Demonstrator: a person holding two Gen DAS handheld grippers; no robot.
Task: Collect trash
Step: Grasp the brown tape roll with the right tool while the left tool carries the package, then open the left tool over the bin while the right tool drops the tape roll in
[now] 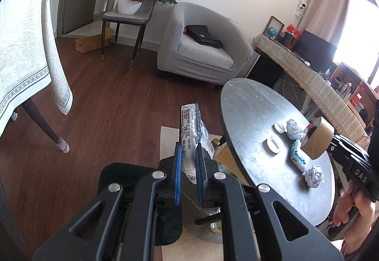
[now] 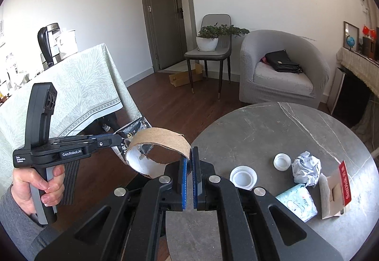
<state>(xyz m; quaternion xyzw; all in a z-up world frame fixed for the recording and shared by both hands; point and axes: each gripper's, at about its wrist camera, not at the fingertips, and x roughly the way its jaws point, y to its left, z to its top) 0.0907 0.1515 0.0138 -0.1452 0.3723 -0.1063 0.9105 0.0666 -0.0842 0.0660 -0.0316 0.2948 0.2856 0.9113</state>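
In the left wrist view my left gripper (image 1: 189, 149) is shut on a silver-and-white printed wrapper (image 1: 191, 123), held over the floor just left of the round grey table (image 1: 255, 104). My right gripper (image 2: 189, 154) is shut on the wall of a torn cardboard tape ring (image 2: 161, 137), off the table's left edge. The ring (image 1: 318, 140) and right gripper (image 1: 331, 145) also show at the right of the left wrist view. On the table lie two white lids (image 2: 243, 177), crumpled paper (image 2: 306, 167), a tissue pack (image 2: 298, 201) and a red-edged card package (image 2: 335, 192).
A hand holds the left gripper (image 2: 118, 139) with the wrapper (image 2: 135, 127) near the ring. A brown box (image 1: 227, 156) and a dark green object (image 1: 139, 190) sit below the table edge. A clothed table (image 2: 71, 95) stands left, a grey armchair (image 2: 281, 71) behind.
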